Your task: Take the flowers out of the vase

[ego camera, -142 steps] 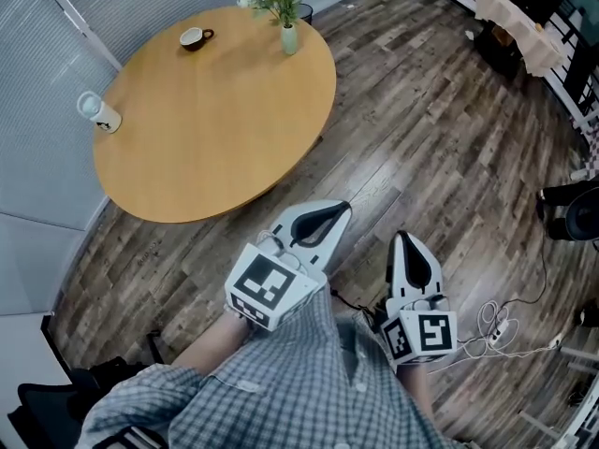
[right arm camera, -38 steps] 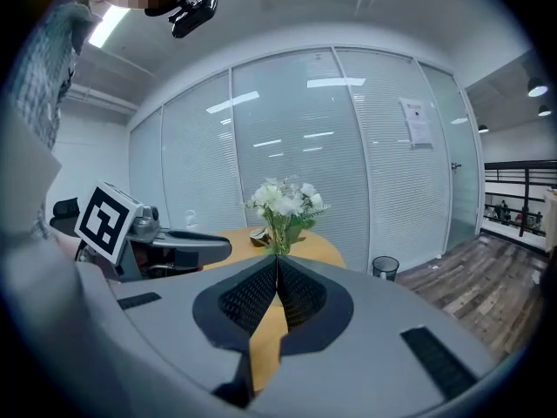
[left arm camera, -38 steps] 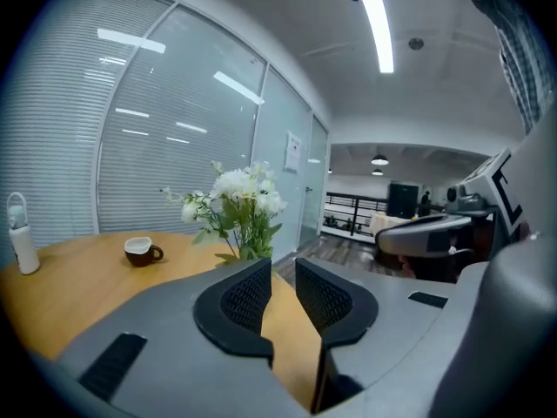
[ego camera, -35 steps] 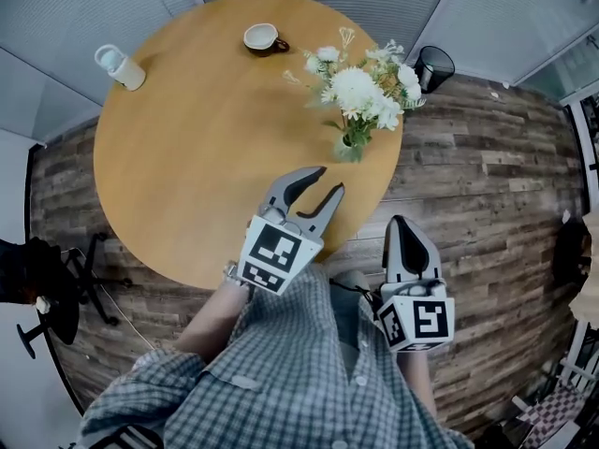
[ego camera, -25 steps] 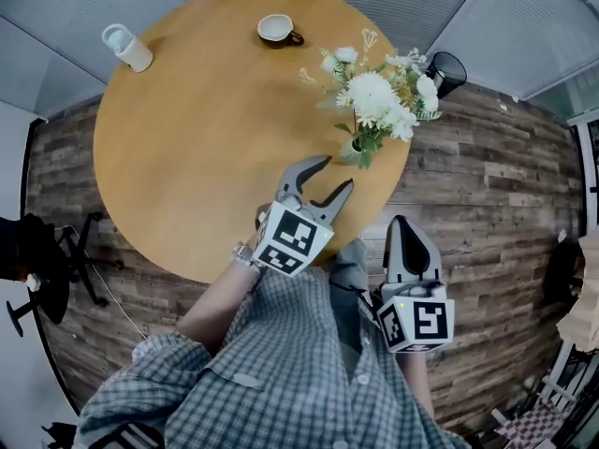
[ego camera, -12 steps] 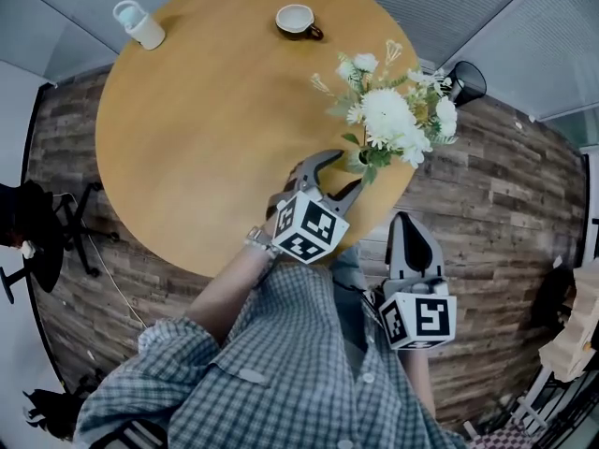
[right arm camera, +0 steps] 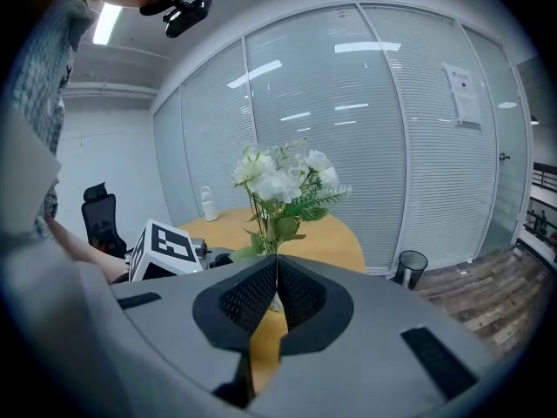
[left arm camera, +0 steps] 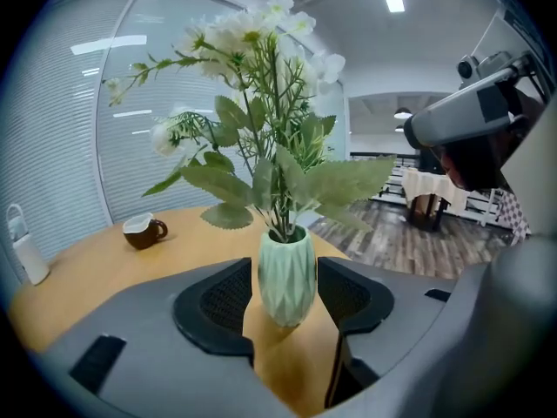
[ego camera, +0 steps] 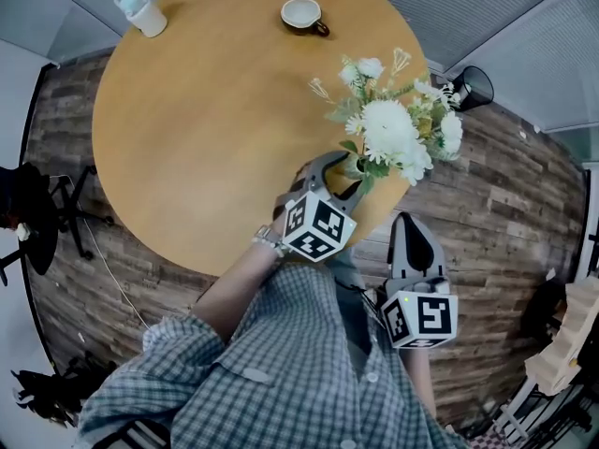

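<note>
Jaws of left gripper just spread wide and slid in, flanking the vase untouched; right gripper is shut and empty. Steadying grab next, probably.

You wear a grey checked, buttoned shirt and a silvery wristband. Your left gripper and right gripper are pale grey with dark ribbed fingers, each carrying a black-and-white marker cube.
</note>
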`<control>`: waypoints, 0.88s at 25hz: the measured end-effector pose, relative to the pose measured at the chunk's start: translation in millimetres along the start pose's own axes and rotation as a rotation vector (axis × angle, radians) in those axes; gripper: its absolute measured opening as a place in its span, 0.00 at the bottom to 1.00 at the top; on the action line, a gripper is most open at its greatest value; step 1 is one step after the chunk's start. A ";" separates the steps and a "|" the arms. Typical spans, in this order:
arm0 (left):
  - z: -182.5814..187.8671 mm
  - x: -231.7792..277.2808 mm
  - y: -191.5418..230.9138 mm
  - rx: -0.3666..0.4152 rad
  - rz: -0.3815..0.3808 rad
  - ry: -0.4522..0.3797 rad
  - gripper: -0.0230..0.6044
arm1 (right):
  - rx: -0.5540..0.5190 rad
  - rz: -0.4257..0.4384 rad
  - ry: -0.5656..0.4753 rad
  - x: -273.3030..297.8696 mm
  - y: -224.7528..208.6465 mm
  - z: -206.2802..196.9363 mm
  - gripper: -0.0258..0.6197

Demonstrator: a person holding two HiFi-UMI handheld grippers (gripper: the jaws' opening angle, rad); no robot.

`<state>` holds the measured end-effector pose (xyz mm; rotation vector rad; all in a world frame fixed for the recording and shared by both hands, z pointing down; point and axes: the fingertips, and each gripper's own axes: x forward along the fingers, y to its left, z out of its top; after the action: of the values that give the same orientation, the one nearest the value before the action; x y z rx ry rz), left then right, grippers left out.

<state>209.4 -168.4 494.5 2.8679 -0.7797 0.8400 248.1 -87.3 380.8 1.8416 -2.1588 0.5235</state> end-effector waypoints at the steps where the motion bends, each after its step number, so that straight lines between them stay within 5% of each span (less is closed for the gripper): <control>1: -0.5 0.8 -0.3 -0.001 0.002 0.003 0.43 | -0.002 0.005 0.006 1.3 -0.8 -1.1 0.05; 22: 1.6 8.6 -6.6 0.007 0.035 -0.022 0.39 | -0.095 0.163 0.053 52.2 -12.4 -7.7 0.09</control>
<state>219.6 -166.8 498.1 2.8829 -0.8326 0.8179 251.4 -132.3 410.8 1.5942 -2.2689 0.4882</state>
